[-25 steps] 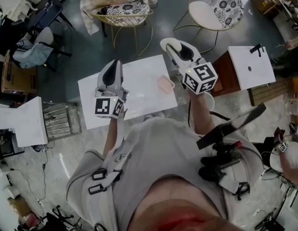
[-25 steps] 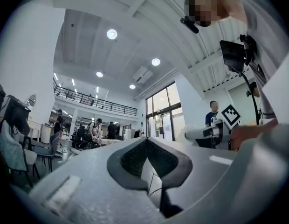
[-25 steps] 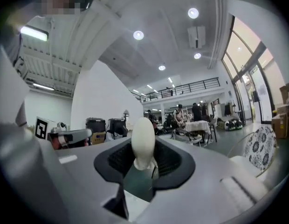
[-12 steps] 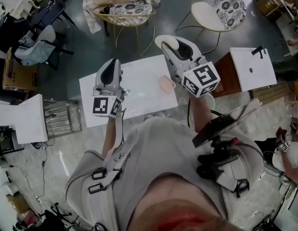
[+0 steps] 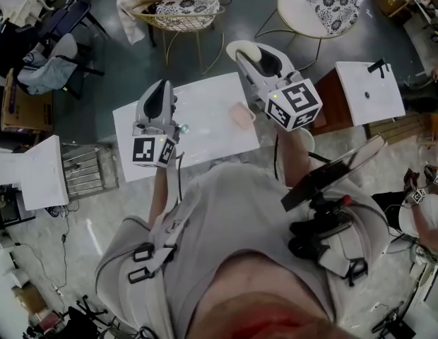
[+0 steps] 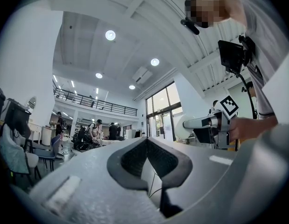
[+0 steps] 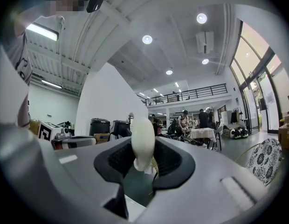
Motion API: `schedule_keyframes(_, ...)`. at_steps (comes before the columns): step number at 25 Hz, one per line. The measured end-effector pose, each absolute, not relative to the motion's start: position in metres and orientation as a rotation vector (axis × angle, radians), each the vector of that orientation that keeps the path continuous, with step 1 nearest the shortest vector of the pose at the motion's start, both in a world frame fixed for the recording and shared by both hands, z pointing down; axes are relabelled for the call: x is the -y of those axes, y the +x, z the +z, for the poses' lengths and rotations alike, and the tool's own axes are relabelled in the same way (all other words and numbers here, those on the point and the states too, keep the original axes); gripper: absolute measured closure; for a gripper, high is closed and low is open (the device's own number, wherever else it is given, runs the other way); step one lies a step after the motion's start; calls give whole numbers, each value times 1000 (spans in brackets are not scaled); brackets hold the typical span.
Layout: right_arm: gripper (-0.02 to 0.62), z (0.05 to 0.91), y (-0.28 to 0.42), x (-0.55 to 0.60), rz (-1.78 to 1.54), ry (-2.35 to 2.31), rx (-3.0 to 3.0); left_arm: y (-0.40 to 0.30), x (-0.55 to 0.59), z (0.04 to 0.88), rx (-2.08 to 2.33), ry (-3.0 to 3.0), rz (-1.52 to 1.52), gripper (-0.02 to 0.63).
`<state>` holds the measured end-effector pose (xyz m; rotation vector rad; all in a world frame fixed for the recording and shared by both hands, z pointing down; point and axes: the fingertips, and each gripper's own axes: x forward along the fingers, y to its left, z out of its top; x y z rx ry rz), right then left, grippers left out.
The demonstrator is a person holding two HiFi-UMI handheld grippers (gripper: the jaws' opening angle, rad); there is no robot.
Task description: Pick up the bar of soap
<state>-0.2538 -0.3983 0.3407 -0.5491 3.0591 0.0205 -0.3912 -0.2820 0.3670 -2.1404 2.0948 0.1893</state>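
**Holding the soap above the worktop's far right corner**

The right gripper (image 5: pixel 254 55) stands over the far right corner of the white worktop (image 5: pixel 205 133), its tip reaching past the far edge. Its jaws are clamped on the bar of soap (image 7: pixel 142 141), a pale oval that stands upright between the pads and rises above them. In the head view the soap shows as a white lump at the gripper's tip, off the worktop surface.

The left gripper (image 5: pixel 160 89) is over the worktop's left part, close to the left edge and the far left corner. Its jaws are together at the tips with nothing between them.

A small pink thing (image 5: pixel 240 115) lies on the worktop just inside the right edge, below the right gripper; its kind is too small to tell. The middle of the worktop, between the two grippers, is bare white surface down to the near edge.

Past the far edge lies open floor, then two wire-framed chairs (image 5: pixel 180 13). A white-topped stand (image 5: pixel 367 90) sits near the right edge, and a metal rack (image 5: pixel 85 175) beside the left edge.
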Motion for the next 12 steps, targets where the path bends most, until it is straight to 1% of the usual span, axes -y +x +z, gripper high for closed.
schedule_keyframes(12, 479, 352, -257, 392, 12, -546, -3085, -388, 269, 379, -2113, -2155, 201, 607)
